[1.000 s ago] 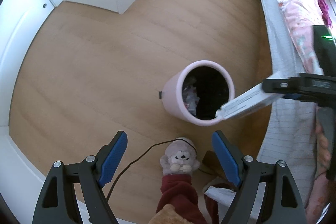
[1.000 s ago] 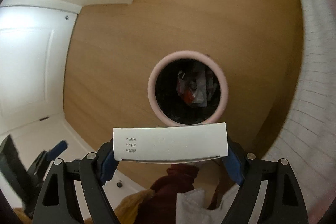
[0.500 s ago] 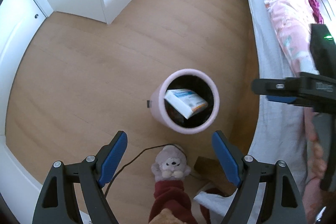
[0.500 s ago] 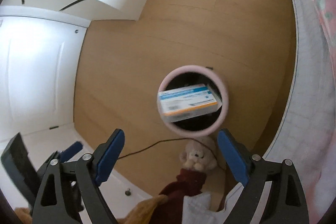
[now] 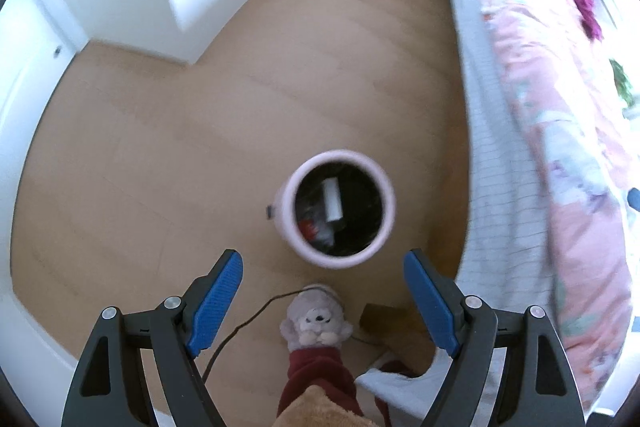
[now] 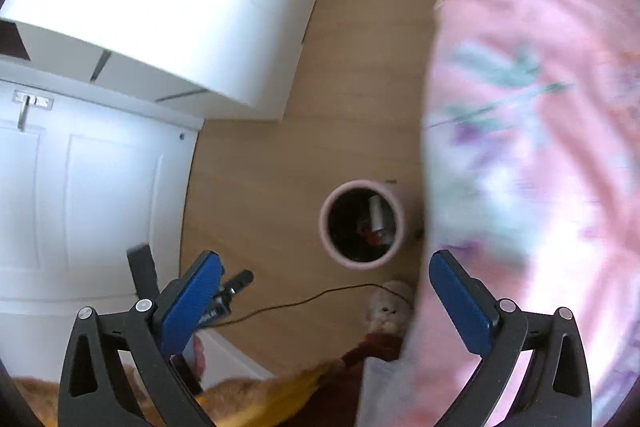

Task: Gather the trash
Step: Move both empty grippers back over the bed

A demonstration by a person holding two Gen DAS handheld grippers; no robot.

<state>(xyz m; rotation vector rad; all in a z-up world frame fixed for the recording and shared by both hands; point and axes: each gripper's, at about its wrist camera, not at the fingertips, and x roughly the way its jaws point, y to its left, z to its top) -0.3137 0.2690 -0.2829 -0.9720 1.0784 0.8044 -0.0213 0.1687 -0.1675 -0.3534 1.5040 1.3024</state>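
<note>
Wooden floor (image 5: 224, 131) holds pink bin (image 5: 340, 263), plush toy (image 5: 316, 323) beside; both claws (image 5: 323, 291) (image 6: 325, 291) released, empty.

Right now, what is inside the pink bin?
Inside the pink bin, a white box stands on end above red and pale scraps. The dark depth hides the bottom.

The box (image 5: 333, 200) lies in the bin (image 5: 285, 211), which stands on the floor (image 5: 180, 147) beside the bed (image 5: 496, 211).
</note>
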